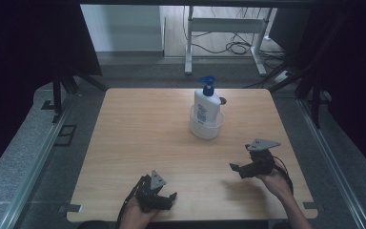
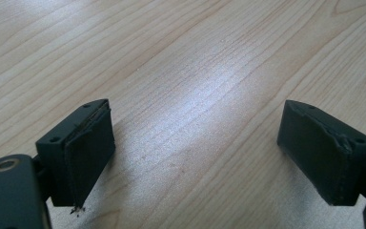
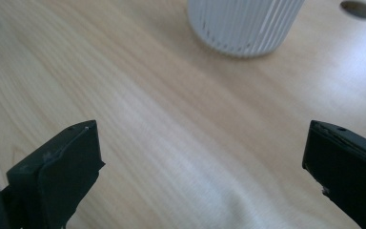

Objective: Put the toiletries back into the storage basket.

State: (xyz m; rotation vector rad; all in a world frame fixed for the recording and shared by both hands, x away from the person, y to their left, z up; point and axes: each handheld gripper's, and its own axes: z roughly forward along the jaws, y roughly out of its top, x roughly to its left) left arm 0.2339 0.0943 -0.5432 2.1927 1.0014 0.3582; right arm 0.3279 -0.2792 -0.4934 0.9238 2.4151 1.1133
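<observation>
Both grippers' fingers released; right gripper [image 1: 238, 169] nearest the bottle [image 1: 206, 104] in its cup [image 1: 206, 128] — approach level; left gripper [image 1: 166, 198] steadies.

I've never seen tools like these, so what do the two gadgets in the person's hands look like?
Both are black hand-held tools. The left gripper and the right gripper each carry a grey three-cornered plate on top and trail a black cable. Each ends in two blocky black jaws faced with flat dark pads. The forearms are bare, with no sleeves.
</observation>
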